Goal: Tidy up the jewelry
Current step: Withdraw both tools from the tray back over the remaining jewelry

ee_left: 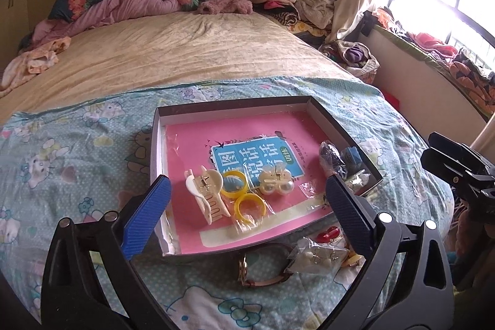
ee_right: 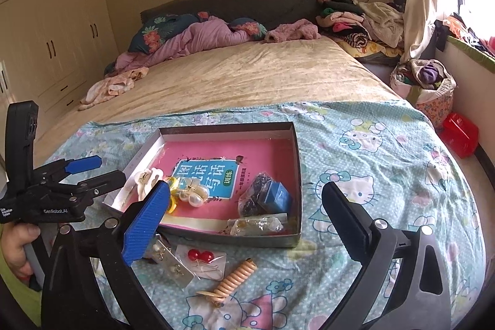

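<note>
A shallow box [ee_left: 337, 126] with a pink book inside lies on the Hello Kitty sheet; it also shows in the right wrist view [ee_right: 297, 163]. In it lie a cream hair claw [ee_left: 205, 195], two yellow rings [ee_left: 244, 197], a pearl clip [ee_left: 275, 180], a dark bagged item [ee_right: 255, 197] and a blue box [ee_right: 278, 195]. Outside, near me, lie a watch [ee_left: 263, 268], bagged pearl earrings [ee_left: 315, 257], red bead earrings [ee_right: 199, 255] and a tan spiral hair tie [ee_right: 235, 277]. My left gripper [ee_left: 247, 197] is open over the box's near edge. My right gripper [ee_right: 244, 200] is open and empty above the box's near right corner.
The bed stretches behind with a beige cover [ee_left: 173, 48], pillows and pink bedding [ee_left: 123, 5]. Clothes pile at the far right [ee_right: 365, 17]. A clothes basket [ee_right: 430, 85] and a red item [ee_right: 458, 135] sit on the floor right of the bed.
</note>
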{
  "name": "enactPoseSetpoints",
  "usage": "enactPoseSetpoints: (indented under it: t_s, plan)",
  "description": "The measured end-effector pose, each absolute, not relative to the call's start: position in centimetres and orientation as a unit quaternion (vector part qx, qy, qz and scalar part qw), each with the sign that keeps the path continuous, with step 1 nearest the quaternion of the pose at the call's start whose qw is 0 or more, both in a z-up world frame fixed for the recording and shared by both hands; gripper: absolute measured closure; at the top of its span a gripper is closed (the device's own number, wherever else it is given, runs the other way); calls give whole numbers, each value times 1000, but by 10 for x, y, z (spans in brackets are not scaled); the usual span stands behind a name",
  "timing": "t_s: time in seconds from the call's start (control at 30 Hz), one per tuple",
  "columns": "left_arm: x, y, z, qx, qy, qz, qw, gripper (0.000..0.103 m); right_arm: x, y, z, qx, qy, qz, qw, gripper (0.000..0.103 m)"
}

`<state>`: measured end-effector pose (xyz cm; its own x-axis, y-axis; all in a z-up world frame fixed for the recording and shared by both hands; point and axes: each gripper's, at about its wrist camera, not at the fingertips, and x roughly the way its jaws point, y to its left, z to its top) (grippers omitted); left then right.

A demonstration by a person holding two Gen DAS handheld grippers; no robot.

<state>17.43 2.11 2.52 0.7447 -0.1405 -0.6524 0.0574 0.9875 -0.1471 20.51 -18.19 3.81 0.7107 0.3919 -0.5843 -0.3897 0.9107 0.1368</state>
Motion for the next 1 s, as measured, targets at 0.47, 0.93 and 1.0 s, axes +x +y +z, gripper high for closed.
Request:
enactPoseSetpoints:
  t_s: [0.47, 0.93, 1.0]
  plan:
    - [147, 29, 40, -50, 339, -41, 939, 10, 179, -184, 59, -5, 292, 222, 930, 5]
    - [129, 27, 32, -32, 350, -42, 935, 10, 155, -178, 59, -35, 288, 230, 929, 5]
    - [127, 25, 30, -30, 353, -44, 934, 10, 154, -179, 55, -38, 293, 229, 927, 5]
